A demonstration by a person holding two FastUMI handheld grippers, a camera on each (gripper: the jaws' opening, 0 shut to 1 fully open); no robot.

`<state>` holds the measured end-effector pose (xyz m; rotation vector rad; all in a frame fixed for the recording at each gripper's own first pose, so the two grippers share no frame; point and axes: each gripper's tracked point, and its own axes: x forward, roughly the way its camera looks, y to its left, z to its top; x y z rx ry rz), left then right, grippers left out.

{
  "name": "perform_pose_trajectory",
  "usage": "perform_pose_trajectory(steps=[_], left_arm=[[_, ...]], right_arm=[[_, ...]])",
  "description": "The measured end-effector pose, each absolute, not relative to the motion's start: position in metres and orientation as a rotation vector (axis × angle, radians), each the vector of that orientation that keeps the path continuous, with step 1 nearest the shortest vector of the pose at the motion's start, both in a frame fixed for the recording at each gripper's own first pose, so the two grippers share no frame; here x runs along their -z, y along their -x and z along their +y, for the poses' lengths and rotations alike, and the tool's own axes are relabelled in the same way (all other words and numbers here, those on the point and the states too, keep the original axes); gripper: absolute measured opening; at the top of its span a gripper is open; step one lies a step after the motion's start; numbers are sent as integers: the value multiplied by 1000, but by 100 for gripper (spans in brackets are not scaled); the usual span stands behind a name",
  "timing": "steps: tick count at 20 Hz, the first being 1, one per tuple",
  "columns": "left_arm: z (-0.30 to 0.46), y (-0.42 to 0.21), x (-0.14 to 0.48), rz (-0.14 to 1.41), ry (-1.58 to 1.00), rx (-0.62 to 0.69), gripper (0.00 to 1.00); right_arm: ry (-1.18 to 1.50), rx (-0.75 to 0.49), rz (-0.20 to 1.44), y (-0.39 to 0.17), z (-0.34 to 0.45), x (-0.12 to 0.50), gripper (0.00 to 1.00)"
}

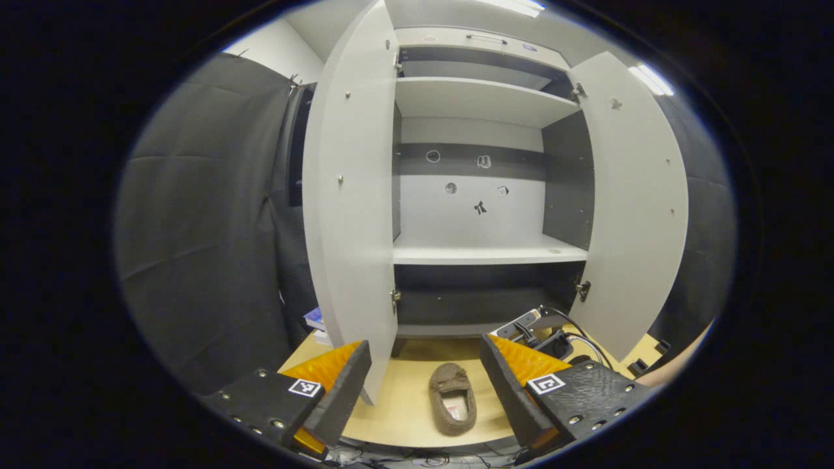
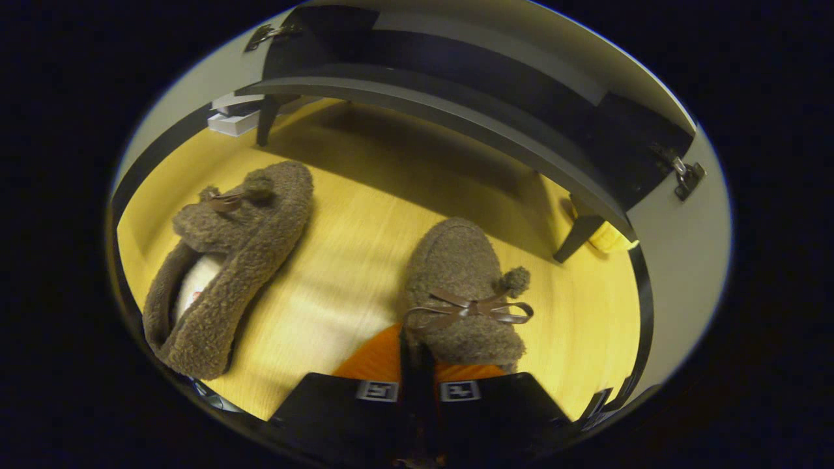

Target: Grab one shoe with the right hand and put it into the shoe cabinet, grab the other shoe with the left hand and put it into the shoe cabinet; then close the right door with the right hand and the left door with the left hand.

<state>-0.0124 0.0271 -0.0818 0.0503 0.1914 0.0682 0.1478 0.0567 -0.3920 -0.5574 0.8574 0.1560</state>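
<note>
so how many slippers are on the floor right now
2. One slipper lies on the floor to the left in the right gripper view; the other slipper sits in front of the cabinet, its heel between the right hand-held gripper's closed fingers.

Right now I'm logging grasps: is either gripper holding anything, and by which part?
The right gripper is shut on a brown fuzzy slipper at its heel-side rim. The left gripper holds nothing.

Yellow wooden floor is carrying two fuzzy brown slippers: left slipper lying tilted, right slipper nearer. Cabinet legs are standing at far side.
</note>
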Motion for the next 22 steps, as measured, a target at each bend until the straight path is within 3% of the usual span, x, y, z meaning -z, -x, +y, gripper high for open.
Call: perform_pose_trajectory(steps=[1,3,4,10,11,14,16,22], left_arm=[[27,14,84,191,-48,-68,98],[27,16,87,192,-40,-66,93],[27,17,88,192,-40,-63,98],[31,19,87,179,-59,-49,98],[30,19,88,180,-62,-43,89],[27,21,90,181,-70,-25,89],[24,22,92,181,-73,-11,100],[20,25,91,188,-91,15,100]], right_arm=[[558,-188,884,-139,56,391,1],[529,-227,891,-133,55,385,4],[492,-236,894,-129,57,381,1],[286,-238,899,-85,56,353,4],[279,-243,893,-79,55,345,4],[240,-249,869,-63,53,323,4],[204,-246,853,-53,54,306,4],[80,-240,746,-47,70,237,4]])
